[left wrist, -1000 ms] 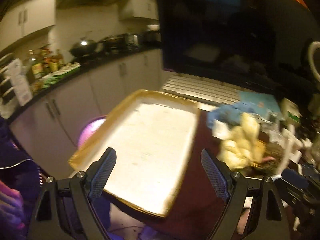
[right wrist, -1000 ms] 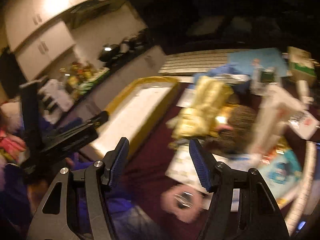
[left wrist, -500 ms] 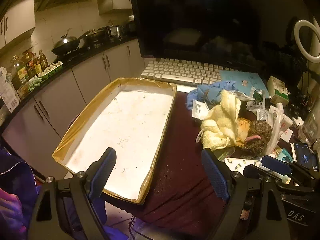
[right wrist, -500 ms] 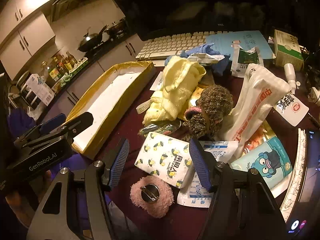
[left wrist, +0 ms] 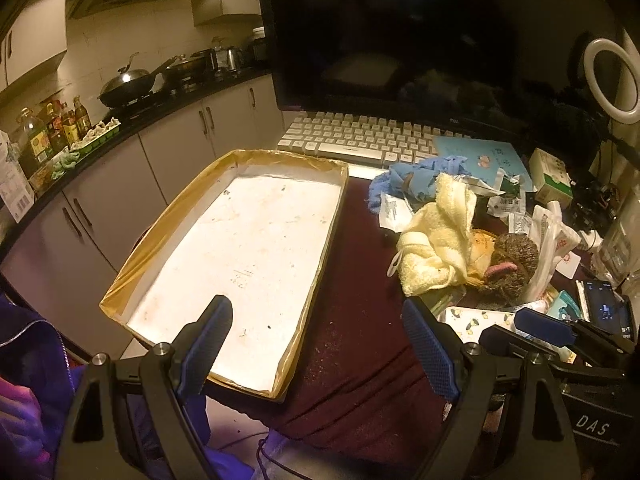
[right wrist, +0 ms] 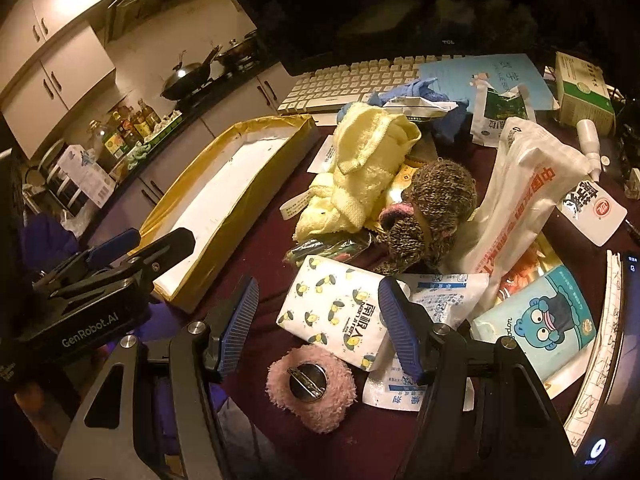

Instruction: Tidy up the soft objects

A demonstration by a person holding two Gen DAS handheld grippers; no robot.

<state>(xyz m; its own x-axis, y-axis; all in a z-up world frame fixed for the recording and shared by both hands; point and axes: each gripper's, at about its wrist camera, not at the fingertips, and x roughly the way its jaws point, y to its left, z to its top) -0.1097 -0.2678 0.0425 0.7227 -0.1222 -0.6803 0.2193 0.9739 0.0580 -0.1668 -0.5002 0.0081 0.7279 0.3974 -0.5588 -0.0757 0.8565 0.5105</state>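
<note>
Both grippers hang with fingers spread wide and nothing between them. The right gripper (right wrist: pixel 318 320) sits low over the clutter, with the pink fluffy pad (right wrist: pixel 311 384) just below its fingertips and the tissue pack (right wrist: pixel 340 308) directly ahead; beyond lie the yellow towel (right wrist: pixel 360 160) and the brown knitted toy (right wrist: pixel 432 208), touching each other. The left gripper (left wrist: pixel 316 344) faces the bare tray (left wrist: pixel 224 160), the towel's long axis running away to its right. The right hand looks nearer the soft things.
</note>
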